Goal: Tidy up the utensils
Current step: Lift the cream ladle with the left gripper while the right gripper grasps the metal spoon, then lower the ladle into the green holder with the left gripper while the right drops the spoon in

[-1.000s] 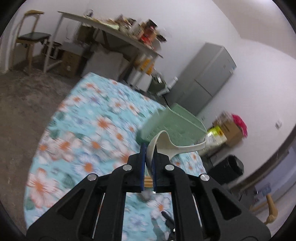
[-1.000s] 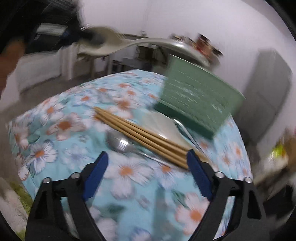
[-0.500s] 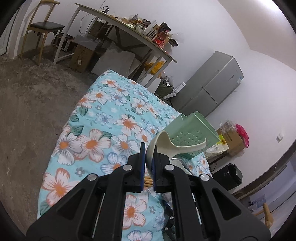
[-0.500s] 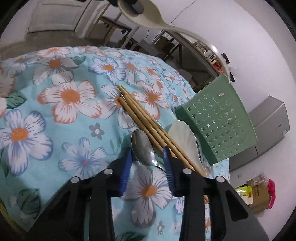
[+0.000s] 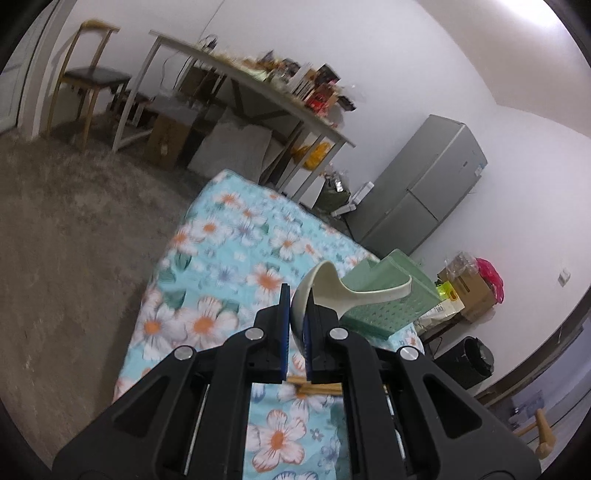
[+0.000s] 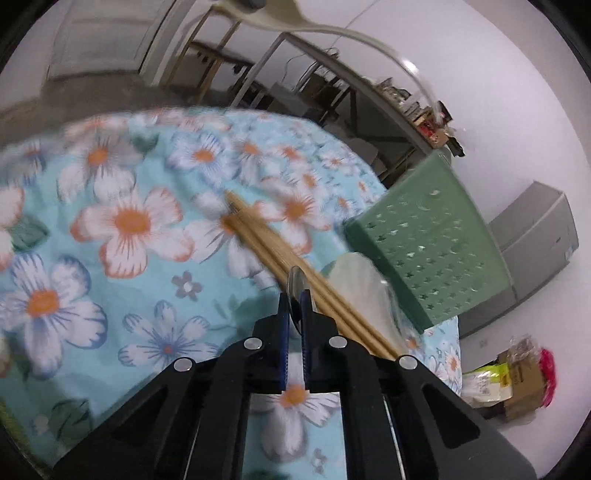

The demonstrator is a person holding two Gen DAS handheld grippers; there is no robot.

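Here, the left gripper was seen closed on the bowl of a cream ladle-shaped spoon, which was held above the flowered tablecloth. The long axis of this spoon ran from the pads toward the right of the left wrist view, and its handle end pointed at the green perforated basket that stood near the far right edge of the table. In the right wrist view the same spoon was seen high at the top, its handle curving to the right.

The jaws of the right gripper had just been closing, and they were seen narrow, with the bowl of a metal spoon pressed between the pads. This spoon was turned on its edge, its bowl tip pointing away from the gripper; its handle could not be seen. Just beside it, on the right, a bundle of wooden chopsticks lay on the cloth, its long axis running diagonally from the middle of the table toward the near right. A pale flat spoon lay between the chopsticks and the basket.
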